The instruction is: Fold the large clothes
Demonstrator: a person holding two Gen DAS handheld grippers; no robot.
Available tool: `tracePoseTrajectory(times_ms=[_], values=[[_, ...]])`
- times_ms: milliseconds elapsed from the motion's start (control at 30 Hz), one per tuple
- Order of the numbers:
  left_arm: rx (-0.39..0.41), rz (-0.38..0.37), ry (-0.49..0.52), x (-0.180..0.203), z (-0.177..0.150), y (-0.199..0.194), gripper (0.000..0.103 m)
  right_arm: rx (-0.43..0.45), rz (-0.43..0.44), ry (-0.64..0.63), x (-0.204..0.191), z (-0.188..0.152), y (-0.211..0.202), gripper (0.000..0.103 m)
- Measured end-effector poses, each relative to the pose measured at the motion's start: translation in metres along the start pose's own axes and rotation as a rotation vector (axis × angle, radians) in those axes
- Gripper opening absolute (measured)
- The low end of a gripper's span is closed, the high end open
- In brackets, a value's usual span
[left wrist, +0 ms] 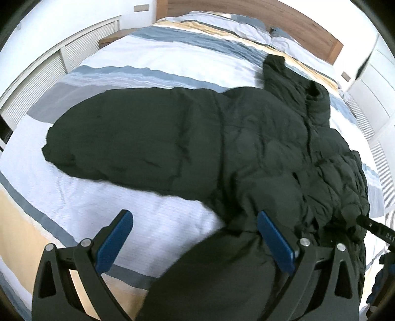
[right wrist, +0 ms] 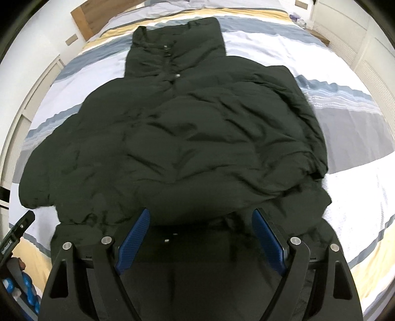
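Both hand-held grippers hover above a dark puffer jacket [right wrist: 187, 138] spread across a striped bed cover [left wrist: 153, 61] in a bedroom. Seen from the left wrist, the left gripper [left wrist: 195, 234] has its blue pads [left wrist: 114, 240] spread wide, one over the pale cover and the other over the jacket's lower hem, with nothing pinched between them. Seen from the right wrist, the right gripper [right wrist: 201, 233] is likewise spread wide, its pads [right wrist: 134, 237] apart above the jacket's dark lower edge and closed on no fabric.

The jacket lies flat on the bed with its front up, its collar [right wrist: 172, 34] toward the wooden headboard [left wrist: 259, 14] and metal snaps [right wrist: 177, 76] showing along its front closure. One sleeve [left wrist: 118, 140] stretches out sideways over the cover's white, blue-grey and yellow bands. A slatted white cupboard front [left wrist: 81, 49] stands beside the bed. Part of the other gripper's black frame [left wrist: 377, 228] enters the left wrist view at its right edge.
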State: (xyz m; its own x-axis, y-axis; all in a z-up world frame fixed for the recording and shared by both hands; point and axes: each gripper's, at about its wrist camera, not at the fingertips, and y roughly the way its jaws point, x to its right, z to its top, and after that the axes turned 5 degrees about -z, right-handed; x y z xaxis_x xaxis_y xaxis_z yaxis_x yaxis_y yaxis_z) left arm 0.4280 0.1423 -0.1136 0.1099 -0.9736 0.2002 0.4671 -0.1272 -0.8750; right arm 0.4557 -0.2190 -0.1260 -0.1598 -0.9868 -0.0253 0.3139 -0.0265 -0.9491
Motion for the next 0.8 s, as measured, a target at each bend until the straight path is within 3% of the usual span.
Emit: tracePoseTrajectory(times_ms=[600,800], values=[[0.004,0.061,-0.133,-0.094,0.013,0.005,0.102,-0.029,0.010,-0.098,-0.068,0.002,0.005,0.084],[0.012,0.046,-0.265,-0.151,0.013,0.017,0.102,-0.040,0.016,-0.126,-0.088,-0.001,0.008,0.084]])
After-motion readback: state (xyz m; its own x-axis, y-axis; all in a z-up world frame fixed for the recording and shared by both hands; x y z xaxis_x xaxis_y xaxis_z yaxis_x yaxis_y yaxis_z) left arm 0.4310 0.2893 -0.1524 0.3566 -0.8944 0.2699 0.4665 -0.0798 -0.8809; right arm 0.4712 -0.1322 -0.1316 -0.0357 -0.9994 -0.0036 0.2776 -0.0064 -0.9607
